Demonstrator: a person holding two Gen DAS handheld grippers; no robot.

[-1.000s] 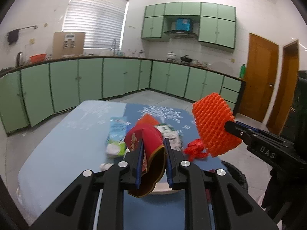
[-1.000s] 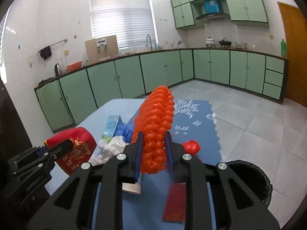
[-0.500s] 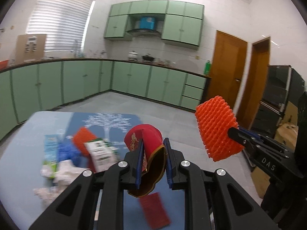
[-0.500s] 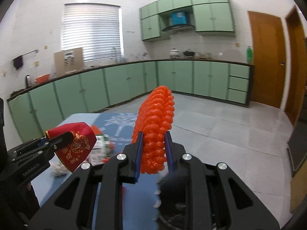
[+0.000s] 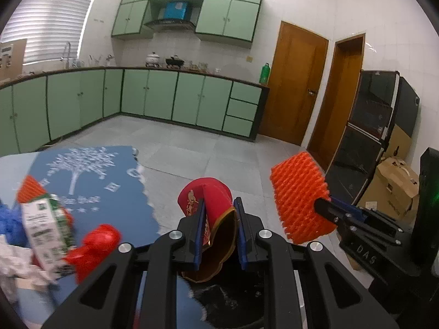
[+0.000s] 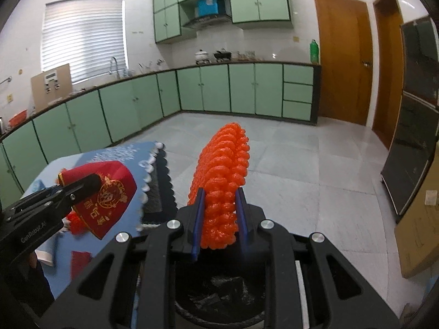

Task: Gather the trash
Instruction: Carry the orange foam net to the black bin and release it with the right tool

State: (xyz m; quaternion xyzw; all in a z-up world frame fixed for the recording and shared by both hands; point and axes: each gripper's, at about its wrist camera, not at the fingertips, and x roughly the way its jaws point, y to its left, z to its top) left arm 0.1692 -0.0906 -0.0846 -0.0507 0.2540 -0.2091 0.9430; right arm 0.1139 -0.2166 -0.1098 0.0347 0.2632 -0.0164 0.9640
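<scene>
A kitchen with green cabinets [image 5: 192,96] and a grey tiled floor lies behind both views, a blue-clothed table [image 5: 90,192] at the left. In the left wrist view the left gripper [image 5: 219,219] is clamped on a red pouch with gold lining [image 5: 211,205], held past the table's edge and above a black-lined bin [image 5: 233,301]; right of the pouch the right gripper [image 5: 326,208] grips an orange foam net [image 5: 299,197]; on the table lie a green-and-white carton [image 5: 41,224], a red scrap [image 5: 93,244] and white crumpled paper [image 5: 13,257], blurred. In the right wrist view the right gripper [image 6: 219,213] pinches the orange foam net [image 6: 222,181] directly above the bin [image 6: 219,296]; left of the net the left gripper [image 6: 90,182] holds the red pouch [image 6: 107,197] over the table's edge [image 6: 148,181].
</scene>
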